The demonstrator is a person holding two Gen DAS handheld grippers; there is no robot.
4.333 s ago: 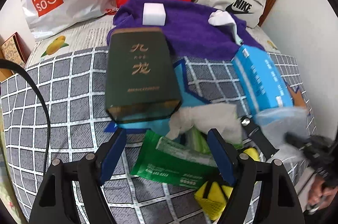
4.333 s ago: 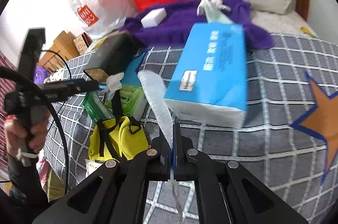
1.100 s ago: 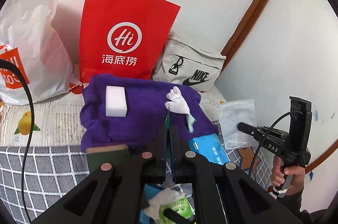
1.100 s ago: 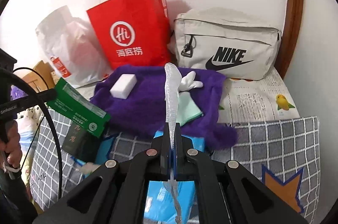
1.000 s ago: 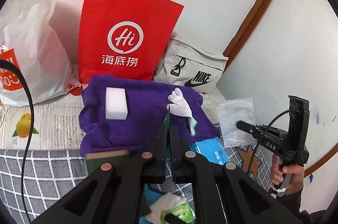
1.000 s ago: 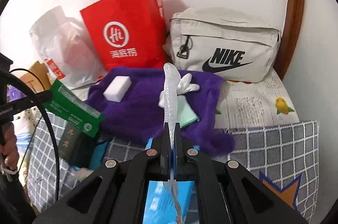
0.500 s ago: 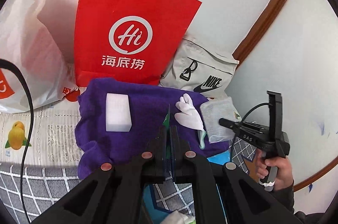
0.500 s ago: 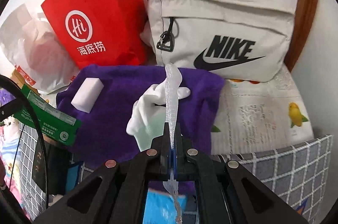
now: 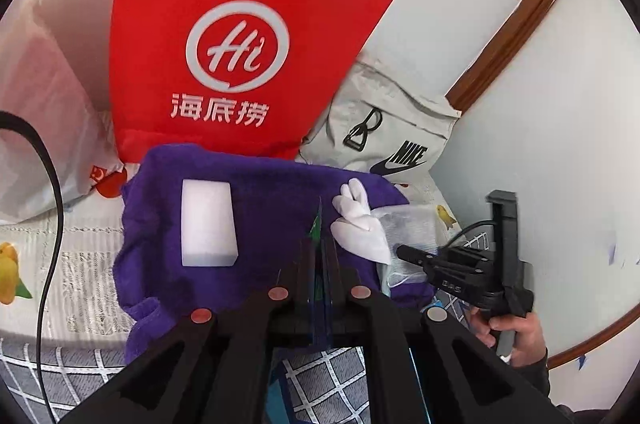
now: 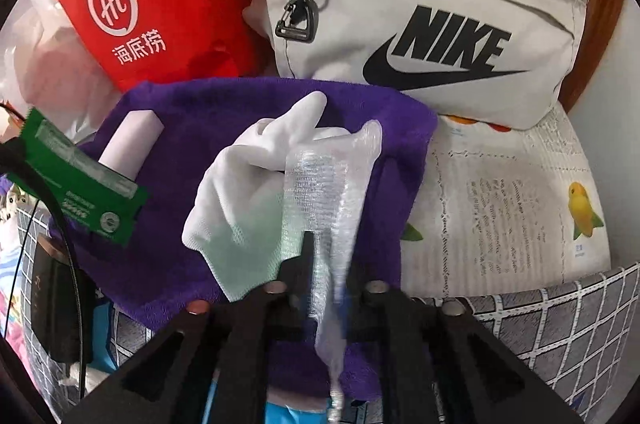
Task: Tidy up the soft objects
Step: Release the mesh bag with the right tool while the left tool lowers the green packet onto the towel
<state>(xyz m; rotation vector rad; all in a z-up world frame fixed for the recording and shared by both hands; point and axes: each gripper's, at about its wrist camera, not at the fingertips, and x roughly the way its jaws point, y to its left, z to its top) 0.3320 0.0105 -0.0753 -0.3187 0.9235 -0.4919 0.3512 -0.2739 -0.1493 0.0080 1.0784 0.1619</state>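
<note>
Left wrist view: the purple towel [image 9: 256, 224] on the bed [image 9: 52, 256] serves as the gathering spot. A white sponge block [image 9: 206, 224] and a white glove [image 9: 360, 220] already lie on it, and the sheet of bubble wrap [image 9: 408, 224] lies at its right edge beside the glove, under the right gripper [image 9: 416, 256]. The left gripper [image 9: 318, 252] has its fingers pressed together on a flat green packet [image 9: 318, 222], seen edge-on above the towel and not yet set down. So three soft things appear delivered or nearly so; the packet is left.

Right wrist view: the right gripper's [image 10: 324, 264] fingers are opening, with the bubble wrap [image 10: 332, 192] loose between them, draped over the glove [image 10: 256, 192] on the towel [image 10: 200, 112]. The green packet [image 10: 80, 176] hangs at the left, over the towel's edge.

Containers: the red paper bag [image 9: 240, 36], the white plastic bag [image 9: 36, 104] and the zipped grey Nike bag [image 10: 432, 8] stand behind the towel; their contents cannot be seen.
</note>
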